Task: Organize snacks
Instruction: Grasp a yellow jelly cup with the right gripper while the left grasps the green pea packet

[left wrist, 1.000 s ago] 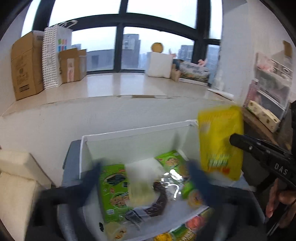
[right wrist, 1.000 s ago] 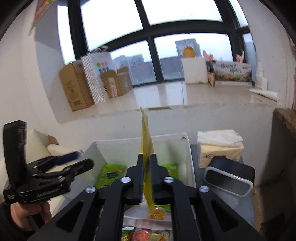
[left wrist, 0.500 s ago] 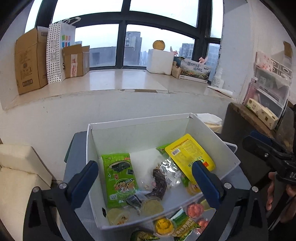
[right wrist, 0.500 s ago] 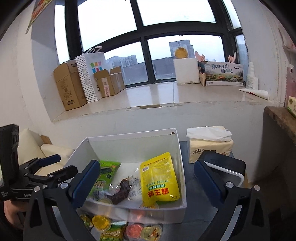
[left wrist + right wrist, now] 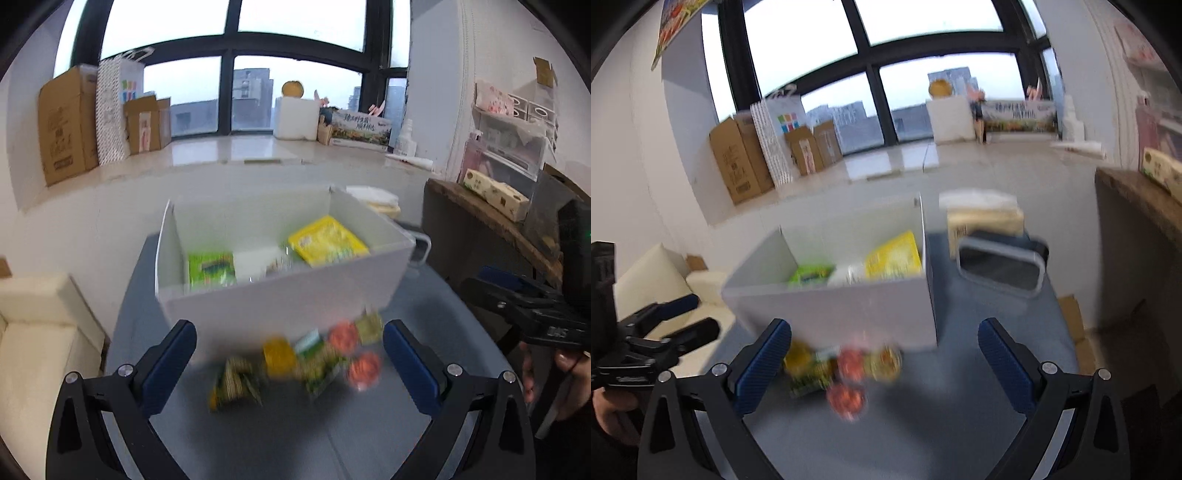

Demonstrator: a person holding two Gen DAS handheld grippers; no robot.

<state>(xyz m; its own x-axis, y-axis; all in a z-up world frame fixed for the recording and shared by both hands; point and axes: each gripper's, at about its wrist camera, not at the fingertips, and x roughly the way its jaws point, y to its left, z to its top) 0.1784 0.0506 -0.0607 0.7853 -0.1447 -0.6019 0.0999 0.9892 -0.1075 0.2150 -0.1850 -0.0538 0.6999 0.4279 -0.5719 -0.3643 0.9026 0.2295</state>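
Observation:
A white box [image 5: 280, 306] [image 5: 831, 314] stands on the grey table and holds a yellow snack packet [image 5: 327, 240] [image 5: 894, 258], a green packet [image 5: 210, 267] [image 5: 810, 274] and other snacks. Several loose snacks lie on the table in front of the box: jelly cups, orange [image 5: 279, 356] and red [image 5: 364, 367] [image 5: 846, 398], and small green packets [image 5: 317, 369] [image 5: 809, 376]. My left gripper [image 5: 290, 362] is open and empty above them. My right gripper [image 5: 884, 360] is open and empty above them too. Both views are blurred.
A dark container with a white rim [image 5: 1001, 267] and a tissue pack [image 5: 984, 218] stand right of the box. A wooden shelf [image 5: 491, 218] is at the far right. A cream sofa [image 5: 33, 332] is left of the table. Cardboard boxes [image 5: 66, 125] line the windowsill.
My right gripper opened and dropped the yellow packet into the box. Both grippers then drew back from above the box to over the loose snacks in front of it.

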